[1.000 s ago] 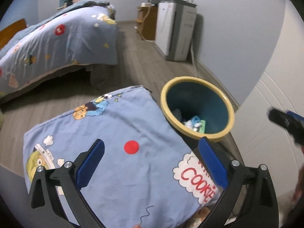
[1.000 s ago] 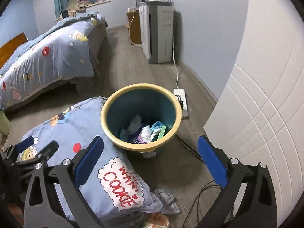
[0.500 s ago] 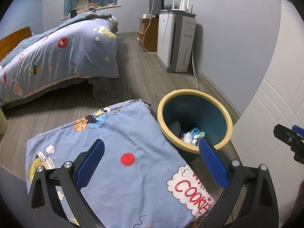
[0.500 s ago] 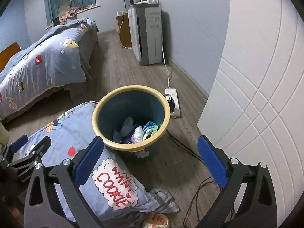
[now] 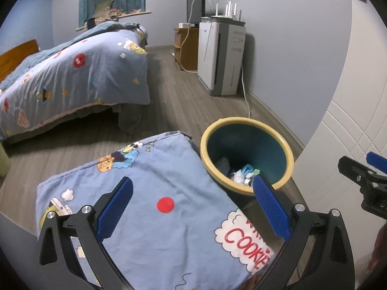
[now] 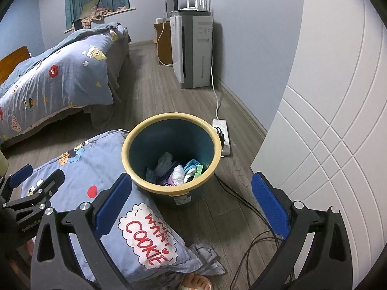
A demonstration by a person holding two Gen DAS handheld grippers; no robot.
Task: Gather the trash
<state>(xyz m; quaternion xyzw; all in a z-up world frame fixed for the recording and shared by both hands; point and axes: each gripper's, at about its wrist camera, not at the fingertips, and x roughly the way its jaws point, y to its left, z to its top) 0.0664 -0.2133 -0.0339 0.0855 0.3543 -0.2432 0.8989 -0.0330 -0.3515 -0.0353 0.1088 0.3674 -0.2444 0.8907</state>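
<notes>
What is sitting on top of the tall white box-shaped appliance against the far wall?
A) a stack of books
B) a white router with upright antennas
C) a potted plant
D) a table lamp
B: a white router with upright antennas rests on the tall white box-shaped appliance, seen in both wrist views.

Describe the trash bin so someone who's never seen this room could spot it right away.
Start at the white panelled door on the right, then look to the floor just left of it. The bin stands there against a cartoon-print cushion. It alone is round: teal inside, yellow rim, with crumpled trash at the bottom.
</notes>
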